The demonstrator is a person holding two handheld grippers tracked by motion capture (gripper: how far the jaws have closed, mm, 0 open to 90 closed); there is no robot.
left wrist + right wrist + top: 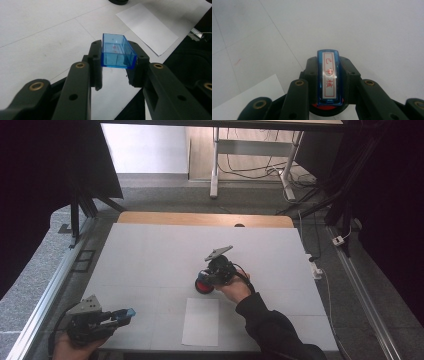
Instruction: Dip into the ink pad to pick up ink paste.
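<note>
Landmark: the white paper sheet [200, 321] lying on the worktop [150, 255].

Left tongs [125, 314] sit well to the left of the sheet, near the worktop's front edge, clamped on a clear blue cap [118, 51]. It is a small open-ended plastic box, held by its two long side walls with the hollow facing away from the camera. In the high view the cap [129, 312] pokes out of the tips toward the sheet.

Right tongs [207, 281] hover just beyond the sheet's far edge, closed around a blue-bodied stamp [329, 77] whose top label carries red characters. The jaws press on its long flat sides. Below it is a round red ink pad [203, 286] in a black case, just behind the sheet; the stamp looks to be on or just over the pad, contact can't be confirmed.

Handling, as a judgement: both pieces are light, rigid, smooth plastic, so they are likely slippery under the pads. The cap is thin-walled and could crack or pop out if squeezed hard. The best hold for both is the broad flat sides, mid-length, as now. The stamp's inked face should stay clear of the tongs.
</note>
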